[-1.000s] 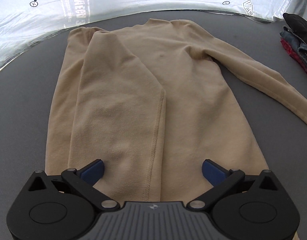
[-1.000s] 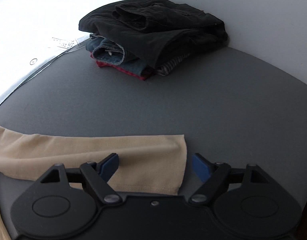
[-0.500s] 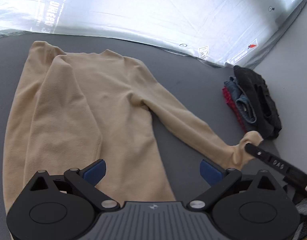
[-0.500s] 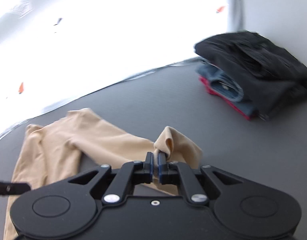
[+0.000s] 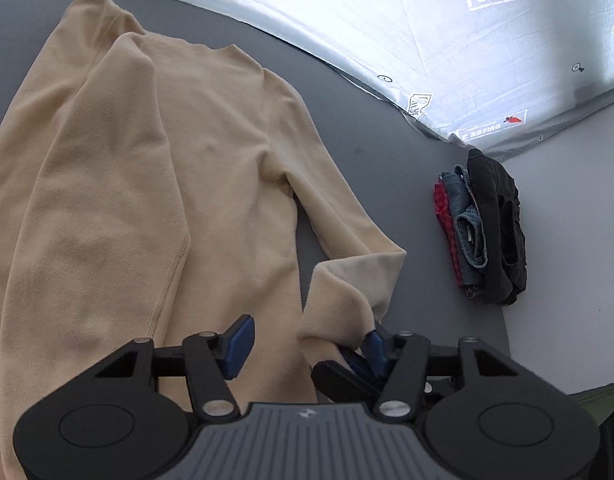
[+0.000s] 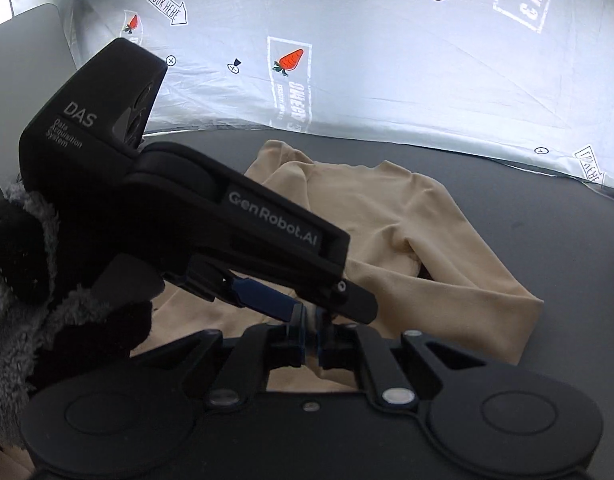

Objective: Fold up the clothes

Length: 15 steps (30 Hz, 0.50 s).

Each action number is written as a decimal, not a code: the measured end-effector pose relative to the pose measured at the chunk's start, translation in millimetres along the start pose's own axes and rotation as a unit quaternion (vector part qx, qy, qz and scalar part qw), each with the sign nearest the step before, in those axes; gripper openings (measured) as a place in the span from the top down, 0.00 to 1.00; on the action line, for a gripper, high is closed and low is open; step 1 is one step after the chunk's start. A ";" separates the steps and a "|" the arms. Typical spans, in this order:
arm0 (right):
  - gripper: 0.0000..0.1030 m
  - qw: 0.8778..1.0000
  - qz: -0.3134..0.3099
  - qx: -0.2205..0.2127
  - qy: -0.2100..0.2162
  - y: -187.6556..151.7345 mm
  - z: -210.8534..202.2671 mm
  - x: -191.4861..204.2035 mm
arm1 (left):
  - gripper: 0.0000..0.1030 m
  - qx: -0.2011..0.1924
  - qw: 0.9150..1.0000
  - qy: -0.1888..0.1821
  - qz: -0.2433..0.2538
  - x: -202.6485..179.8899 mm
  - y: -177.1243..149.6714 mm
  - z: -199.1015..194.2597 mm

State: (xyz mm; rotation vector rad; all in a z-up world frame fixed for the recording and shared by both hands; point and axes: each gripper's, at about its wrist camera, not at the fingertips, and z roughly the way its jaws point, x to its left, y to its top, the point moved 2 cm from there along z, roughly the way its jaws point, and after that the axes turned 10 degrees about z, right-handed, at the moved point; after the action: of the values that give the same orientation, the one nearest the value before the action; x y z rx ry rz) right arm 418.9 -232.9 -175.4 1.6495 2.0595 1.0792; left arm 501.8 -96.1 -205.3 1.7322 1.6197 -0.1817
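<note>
Between the right gripper's [image 6: 311,338] jaws, a tan cuff [image 5: 339,312] sat pinched over the desk [image 5: 367,136].

Those jaws were pressed together on the cuff's edge, and the sleeve [image 5: 347,236] ran back from it, doubled over toward the body of the tan sweater [image 5: 127,200], which lay spread flat on the dark desk with its other sleeve already folded across the chest. The left gripper [image 5: 305,340] hung just beside the cuff with its jaws wide apart and nothing between them, one blue pad [image 5: 239,340] over the sweater's hem; in the right wrist view its black body crossed above the right gripper, held by a gloved hand [image 6: 23,280]. Well apart to the right, a stack of folded clothes [image 5: 483,224] rested near the desk's edge, below a white printed backdrop [image 6: 387,60].
</note>
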 end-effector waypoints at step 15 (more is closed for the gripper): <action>0.55 0.975 0.162 0.124 -0.092 -57.5 -10.5 -38.1 | 0.93 -0.120 0.992 0.039 -0.011 18.7 38.8 -57.7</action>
State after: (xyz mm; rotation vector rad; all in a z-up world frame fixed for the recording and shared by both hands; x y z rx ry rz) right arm 383.0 -275.8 -217.1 2.1781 1.9100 0.7414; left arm 518.9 -43.9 -158.7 1.5535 1.6443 0.0695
